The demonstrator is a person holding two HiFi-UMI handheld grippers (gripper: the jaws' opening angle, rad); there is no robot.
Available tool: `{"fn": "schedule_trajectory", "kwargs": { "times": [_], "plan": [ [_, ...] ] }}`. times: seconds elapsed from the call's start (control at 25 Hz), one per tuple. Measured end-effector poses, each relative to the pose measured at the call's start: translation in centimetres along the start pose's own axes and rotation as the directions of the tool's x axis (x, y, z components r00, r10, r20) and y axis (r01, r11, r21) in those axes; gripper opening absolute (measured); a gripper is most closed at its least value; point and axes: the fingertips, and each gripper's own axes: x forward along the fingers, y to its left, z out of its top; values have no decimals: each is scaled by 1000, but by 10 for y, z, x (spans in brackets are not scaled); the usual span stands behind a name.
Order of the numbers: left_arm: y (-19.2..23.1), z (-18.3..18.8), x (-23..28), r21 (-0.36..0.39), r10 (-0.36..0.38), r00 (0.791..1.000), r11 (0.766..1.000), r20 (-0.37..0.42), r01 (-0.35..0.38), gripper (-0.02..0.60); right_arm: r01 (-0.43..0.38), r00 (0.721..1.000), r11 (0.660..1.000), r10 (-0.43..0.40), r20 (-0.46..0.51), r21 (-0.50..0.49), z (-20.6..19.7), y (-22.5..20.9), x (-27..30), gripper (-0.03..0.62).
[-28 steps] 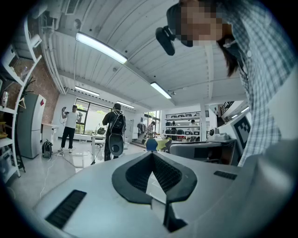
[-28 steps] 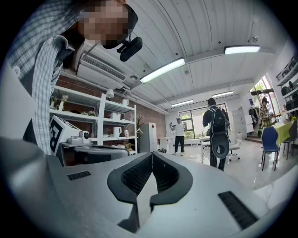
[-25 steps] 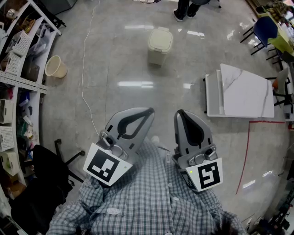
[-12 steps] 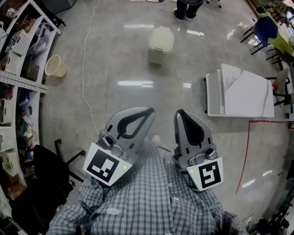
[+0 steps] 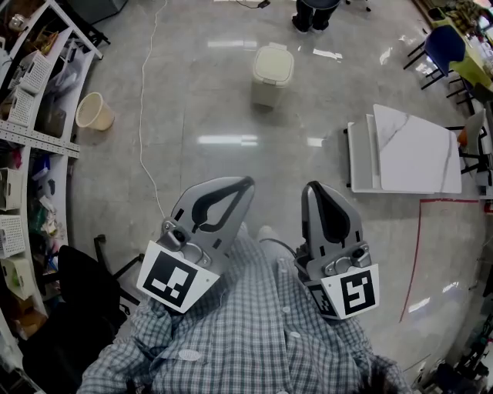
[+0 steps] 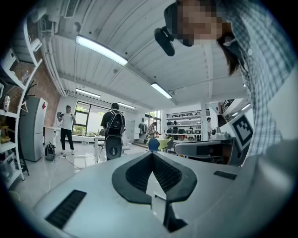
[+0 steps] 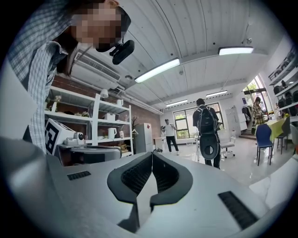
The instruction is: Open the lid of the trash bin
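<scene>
A cream trash bin (image 5: 271, 75) with its lid down stands on the grey floor, far ahead in the head view. My left gripper (image 5: 245, 183) and right gripper (image 5: 311, 187) are held close to my checked shirt, well short of the bin. Both are shut with nothing between the jaws. In the left gripper view my left gripper (image 6: 152, 154) points out across the room and shows no bin. The right gripper (image 7: 152, 155) in the right gripper view points the same way, also with no bin in sight.
A white marble-top table (image 5: 412, 150) stands to the right. Shelving (image 5: 31, 92) lines the left wall, with a beige bucket (image 5: 94, 112) beside it. A white cable (image 5: 141, 115) trails over the floor. A dark chair (image 5: 77, 281) sits near left. A person's feet (image 5: 312, 14) stand beyond the bin.
The view has crept forward a little: the bin and table have slid slightly in the frame. Both grippers have shifted slightly in the frame and stay shut.
</scene>
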Motion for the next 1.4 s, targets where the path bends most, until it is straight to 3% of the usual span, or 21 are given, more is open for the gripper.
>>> {"fn": "schedule_trajectory", "kwargs": {
  "times": [0.48, 1.08, 1.4],
  "plan": [
    [-6, -2, 6, 36, -41, 999, 998, -11, 41, 5, 13, 1000, 999, -14, -25, -38, -4, 0, -3, 18],
    [36, 10, 68, 45, 51, 998, 998, -25, -49, 5, -58, 998, 998, 58, -2, 10, 1, -58, 62, 18],
    [52, 16, 108, 50, 108, 993, 993, -51, -106, 5, -97, 994, 995, 96, -42, -14, -1, -104, 90, 18]
  ]
}}
